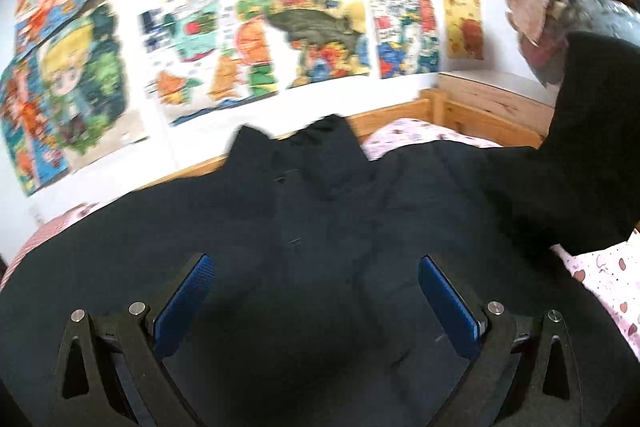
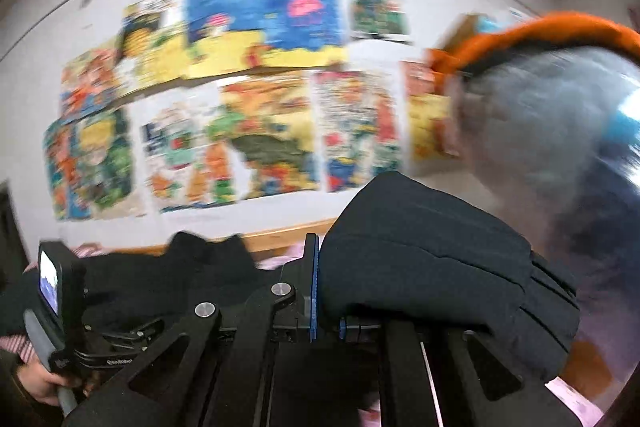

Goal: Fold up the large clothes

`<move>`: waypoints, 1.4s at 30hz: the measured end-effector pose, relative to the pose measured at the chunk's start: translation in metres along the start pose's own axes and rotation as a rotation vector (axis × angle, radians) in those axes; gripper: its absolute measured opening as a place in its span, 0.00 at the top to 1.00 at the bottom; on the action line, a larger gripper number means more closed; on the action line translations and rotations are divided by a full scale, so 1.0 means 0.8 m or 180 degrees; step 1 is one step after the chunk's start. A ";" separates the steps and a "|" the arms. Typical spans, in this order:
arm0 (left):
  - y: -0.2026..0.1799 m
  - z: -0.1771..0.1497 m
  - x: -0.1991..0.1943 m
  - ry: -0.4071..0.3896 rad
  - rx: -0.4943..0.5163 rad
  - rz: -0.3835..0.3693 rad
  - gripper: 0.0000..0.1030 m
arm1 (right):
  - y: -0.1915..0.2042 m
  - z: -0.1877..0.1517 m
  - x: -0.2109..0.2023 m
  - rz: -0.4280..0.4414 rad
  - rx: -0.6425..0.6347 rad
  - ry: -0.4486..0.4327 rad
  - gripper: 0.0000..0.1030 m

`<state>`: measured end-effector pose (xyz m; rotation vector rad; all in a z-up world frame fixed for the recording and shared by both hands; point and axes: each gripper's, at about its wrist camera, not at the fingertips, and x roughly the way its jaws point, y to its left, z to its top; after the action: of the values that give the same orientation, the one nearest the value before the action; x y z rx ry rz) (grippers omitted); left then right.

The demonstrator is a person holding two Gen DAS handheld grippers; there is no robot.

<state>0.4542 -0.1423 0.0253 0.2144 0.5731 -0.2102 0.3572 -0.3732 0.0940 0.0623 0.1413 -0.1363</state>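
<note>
The big black coat [image 1: 320, 211] is spread out on the bed, collar end up toward the wooden bed frame [image 1: 460, 115] and the wall. It covers most of the pink patterned sheet [image 1: 608, 279], which only peeks out at the right and a bit at the far left. There's a small buttonhole or tab showing down the middle of the front.

The left gripper [image 1: 316, 303] hangs over the lower part of the coat with its blue-padded fingers [image 1: 184, 303] spread wide apart — nothing between them, just the dark fabric below.

The right gripper [image 2: 326, 291] is a different story. Its fingers are clenched together on a thick fold of the coat [image 2: 420, 267], and that part is lifted up off the bed; in the left view you can see it as a dark sleeve-like piece rising at the right edge. The bunched fabric bulges out to the right of the blue pad [image 2: 314, 287].

In the right view you also catch the left gripper's handle with its little lit screen [image 2: 50, 283], held in a hand [image 2: 44, 383] at the bottom left.

Behind it all — a white wall plastered with colourful cartoon posters [image 1: 256, 27], pretty blurry. A stuffed toy [image 2: 560, 131] with grey fur and an orange band sits at the right.
</note>
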 end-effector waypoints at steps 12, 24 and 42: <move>0.175 -0.061 -0.061 0.0305 -0.0591 0.0377 0.00 | 0.231 -0.094 0.085 0.0892 -0.1487 0.0726 0.93; 0.190 -0.094 -0.027 0.0332 -0.0971 -0.0682 0.00 | 0.312 -0.218 0.029 0.1891 -0.2721 0.1552 0.38; 0.005 -0.052 -0.044 0.0094 0.0073 -0.1836 0.00 | 0.016 -0.149 -0.045 0.1032 -0.0891 0.1773 0.29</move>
<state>0.4054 -0.1228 0.0112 0.0692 0.6527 -0.7733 0.3076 -0.3471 -0.0183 -0.1585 0.7003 0.2298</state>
